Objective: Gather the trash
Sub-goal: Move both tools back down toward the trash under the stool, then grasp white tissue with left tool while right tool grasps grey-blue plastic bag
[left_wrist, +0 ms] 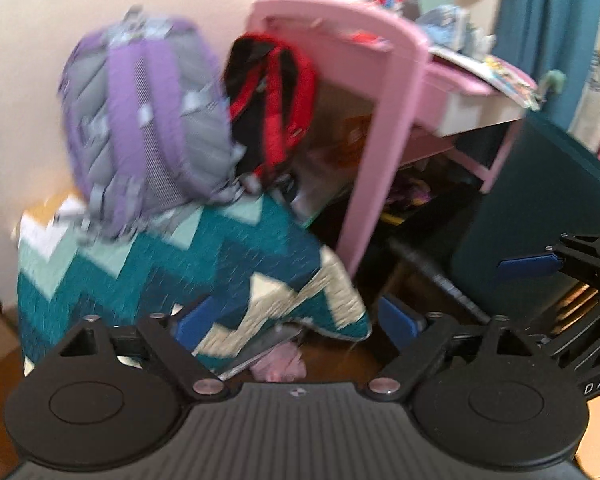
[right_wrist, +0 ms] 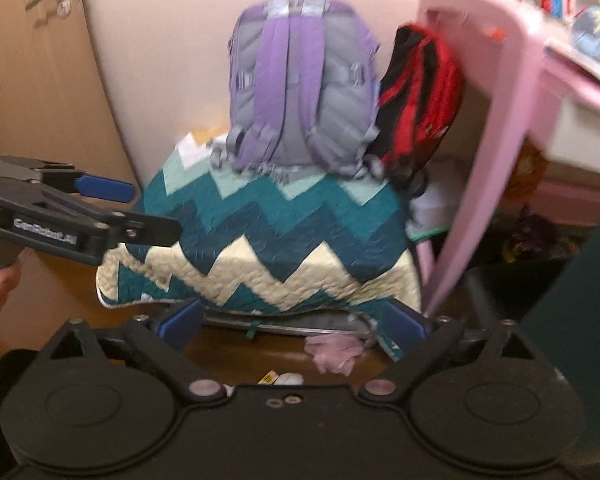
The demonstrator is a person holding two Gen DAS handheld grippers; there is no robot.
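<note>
Right claw (right_wrist: pixel 292 326) wide apart, empty; crumpled pink scrap (right_wrist: pixel 332 354) on floor.

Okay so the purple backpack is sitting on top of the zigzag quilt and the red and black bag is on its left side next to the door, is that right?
Not quite. The red and black bag is on the right of the purple backpack, against the pink desk, not on the left by the door. The right wrist view shows it. The backpack does sit on the zigzag quilt.
</note>
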